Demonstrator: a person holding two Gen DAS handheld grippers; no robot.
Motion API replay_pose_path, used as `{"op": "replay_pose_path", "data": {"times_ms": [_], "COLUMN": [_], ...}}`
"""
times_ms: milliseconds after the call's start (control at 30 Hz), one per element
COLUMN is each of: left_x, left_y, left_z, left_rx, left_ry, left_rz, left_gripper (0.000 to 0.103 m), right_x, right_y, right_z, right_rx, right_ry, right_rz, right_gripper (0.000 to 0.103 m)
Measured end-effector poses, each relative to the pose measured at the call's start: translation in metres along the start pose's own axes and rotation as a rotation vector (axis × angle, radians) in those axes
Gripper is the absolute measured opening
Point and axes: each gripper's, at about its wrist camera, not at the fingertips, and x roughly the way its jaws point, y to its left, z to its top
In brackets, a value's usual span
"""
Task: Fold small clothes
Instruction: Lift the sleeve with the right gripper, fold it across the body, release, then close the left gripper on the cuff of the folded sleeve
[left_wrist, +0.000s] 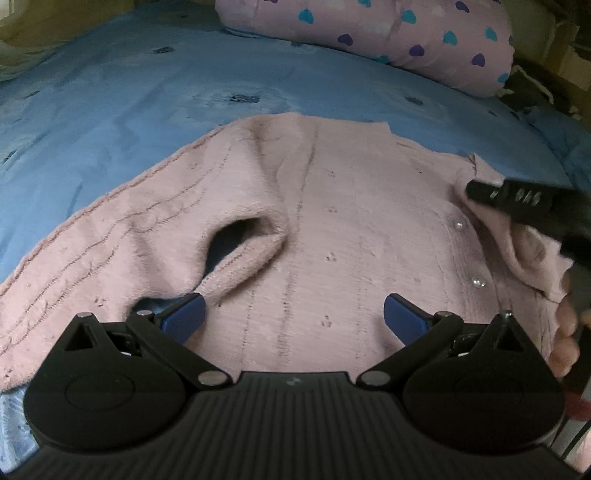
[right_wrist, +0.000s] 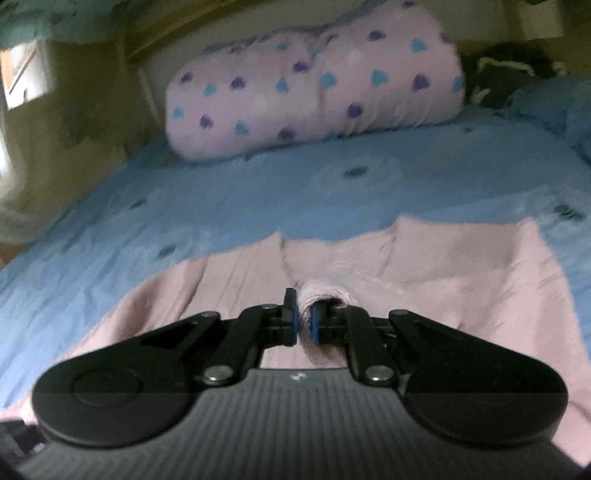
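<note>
Pink cardigan (left_wrist: 332, 229) is spread flat on blue bed sheet (left_wrist: 110, 110), sleeve folded inward over body. Left gripper (left_wrist: 293, 317) is held wide apart above lower part, nothing grasped. Right gripper (right_wrist: 303, 325) is closed on bunched fold of cardigan edge. Heart-patterned pillow (right_wrist: 314, 85) is seen behind, on bed.

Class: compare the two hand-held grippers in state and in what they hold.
The left hand-held gripper is open and holds nothing; the right hand-held gripper is shut on a fold of the pink cardigan. Both are above the cardigan and have blue pads.
</note>
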Motion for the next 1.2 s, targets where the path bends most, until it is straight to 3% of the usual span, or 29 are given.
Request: {"op": "replay_pose_path", "data": {"times_ms": [167, 233, 300, 367, 567, 833, 1200], "left_x": [0.0, 0.0, 0.001, 0.002, 0.003, 0.002, -0.033], "left_y": [-0.001, -0.002, -0.003, -0.003, -0.007, -0.026, -0.098], "left_z": [0.001, 0.0, -0.001, -0.001, -0.003, -0.016, -0.001], "left_rx": [-0.001, 0.005, 0.008, 0.012, 0.026, 0.096, 0.215], "left_ry": [0.002, 0.002, 0.002, 0.001, -0.007, -0.028, -0.118], "left_rz": [0.0, 0.002, 0.006, 0.009, 0.011, -0.017, -0.069], "left_gripper": [0.103, 0.103, 0.103, 0.103, 0.103, 0.103, 0.103], "right_x": [0.015, 0.018, 0.021, 0.017, -0.008, -0.054, -0.078], "right_y": [0.006, 0.006, 0.003, 0.002, 0.003, -0.029, -0.097], "right_z": [-0.01, -0.013, -0.016, -0.018, -0.023, -0.024, -0.018], "right_rx": [-0.004, 0.0, 0.021, 0.052, 0.033, 0.014, -0.021], "right_ry": [0.073, 0.099, 0.131, 0.147, 0.18, 0.159, 0.017], "right_rz": [0.032, 0.037, 0.071, 0.14, 0.165, 0.159, -0.084], "right_gripper": [0.013, 0.019, 0.059, 0.074, 0.074, 0.074, 0.074]}}
